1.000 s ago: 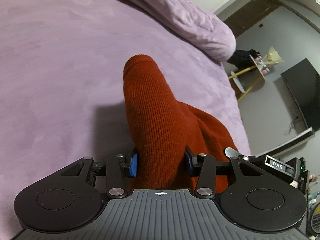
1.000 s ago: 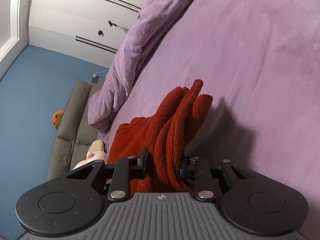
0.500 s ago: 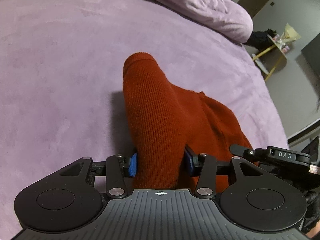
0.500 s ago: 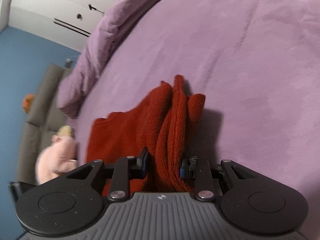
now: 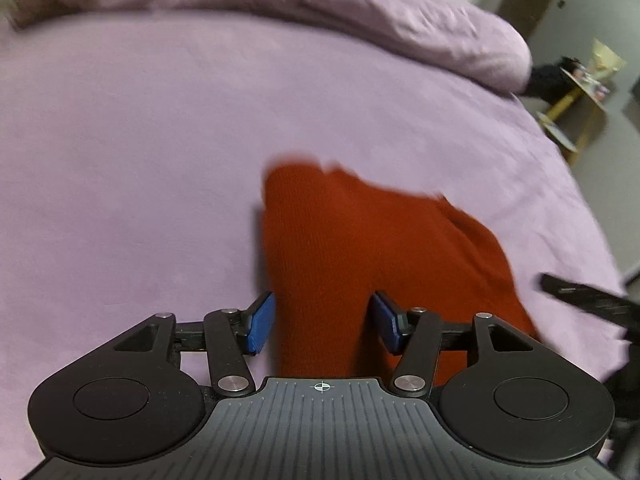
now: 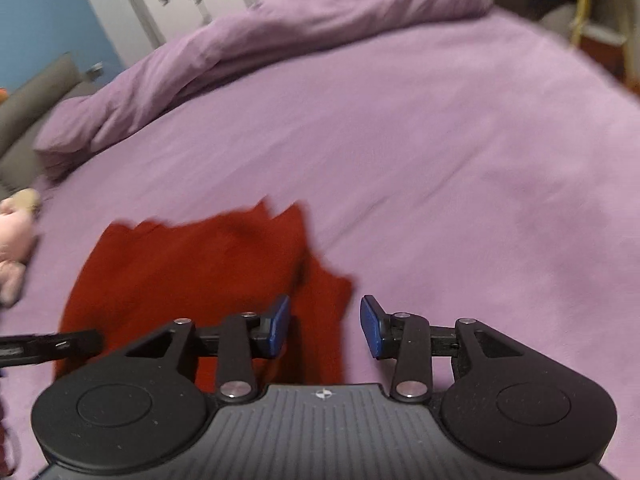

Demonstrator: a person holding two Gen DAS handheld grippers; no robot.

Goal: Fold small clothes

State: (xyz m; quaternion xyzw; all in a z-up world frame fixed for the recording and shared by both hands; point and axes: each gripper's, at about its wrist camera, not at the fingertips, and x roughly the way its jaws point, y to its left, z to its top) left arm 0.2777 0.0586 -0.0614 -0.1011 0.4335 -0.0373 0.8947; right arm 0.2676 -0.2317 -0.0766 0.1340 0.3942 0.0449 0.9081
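though both views are blurred by motion, the main facts can be read. the red knit garment (image 5: 360, 240) lies on the purple bed cover (image 5: 140, 140), with a bunched duvet (image 5: 400, 16) along the far edge. in the left wrist view the left gripper (image 5: 322, 322) has its blue pads (image 5: 261, 322) spread apart with the cloth lying between them; a gap shows at the left pad, so it is judged not to be clamping, though contact at the right pad cannot be ruled out. in the right wrist view the right gripper (image 6: 324, 326) is likewise parted, its left pad over the garment's (image 6: 192, 268) near right corner and its right pad over bare cover; nothing is held.

the garment sits as a flattish folded panel with a doubled layer at its right side, ragged edges pointing away from the cameras. judged from this, a fold has just been laid down and released; the jaws stand wide so the cloth stays where it fell. a pink soft toy (image 6: 16, 240) rests at the bed's left edge, well apart from the work. the next fold would call for a fresh grip on an edge.
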